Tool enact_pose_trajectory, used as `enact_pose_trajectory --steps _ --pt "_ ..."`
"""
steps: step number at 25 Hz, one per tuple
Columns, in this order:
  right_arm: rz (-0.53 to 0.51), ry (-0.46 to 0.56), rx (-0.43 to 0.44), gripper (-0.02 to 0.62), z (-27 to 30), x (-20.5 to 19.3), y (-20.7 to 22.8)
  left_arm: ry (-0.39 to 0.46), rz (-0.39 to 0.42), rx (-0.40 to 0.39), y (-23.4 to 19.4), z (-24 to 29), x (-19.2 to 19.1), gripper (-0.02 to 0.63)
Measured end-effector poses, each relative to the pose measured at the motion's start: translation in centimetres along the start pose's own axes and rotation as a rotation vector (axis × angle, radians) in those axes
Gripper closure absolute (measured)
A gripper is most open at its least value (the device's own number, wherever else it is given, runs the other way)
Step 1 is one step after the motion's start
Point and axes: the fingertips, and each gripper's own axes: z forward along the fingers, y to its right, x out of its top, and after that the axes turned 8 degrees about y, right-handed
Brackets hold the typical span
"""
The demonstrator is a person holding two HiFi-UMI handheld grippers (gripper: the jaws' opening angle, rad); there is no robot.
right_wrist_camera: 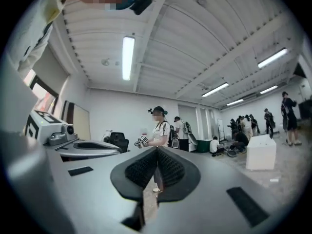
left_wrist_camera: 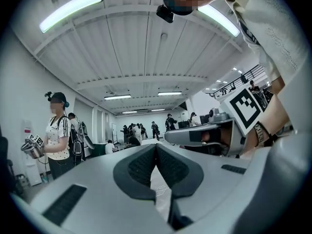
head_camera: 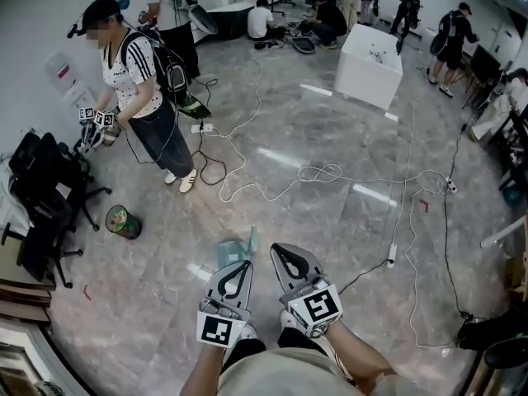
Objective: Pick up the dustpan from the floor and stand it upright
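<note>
A pale green thing (head_camera: 233, 248) lies on the marble floor just beyond my grippers; it is blurred and may be the dustpan, and the left gripper partly hides it. Low in the head view my left gripper (head_camera: 245, 264) and right gripper (head_camera: 277, 249) are held side by side, both shut with nothing between the jaws. In the left gripper view the left gripper (left_wrist_camera: 156, 148) has its pads pressed together and looks across the room, with the right gripper (left_wrist_camera: 209, 135) beside it. The right gripper (right_wrist_camera: 157, 151) is likewise shut in its own view. No dustpan appears in either gripper view.
A person in a striped white shirt (head_camera: 136, 89) stands at the left, holding grippers. A green bin (head_camera: 124, 221) lies on its side near a black office chair (head_camera: 45, 192). Cables (head_camera: 322, 174) trail across the floor. A white box (head_camera: 369, 64) and several people are at the back.
</note>
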Motion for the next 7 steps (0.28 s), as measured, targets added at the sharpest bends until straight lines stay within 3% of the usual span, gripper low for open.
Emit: enact_pose_trajectory --steps 3,7 --pt "0.053 -0.022 -0.08 0.578 1.0 -0.4 -0.8 0.012 -0.009 -0.001 -2.2 -1.8 1.1 0.595" --pt "0.042 -0.019 -0.092 0.578 2.0 -0.5 -4.8 0.032 -0.007 0.012 -5.1 -5.3 2.0 0.595"
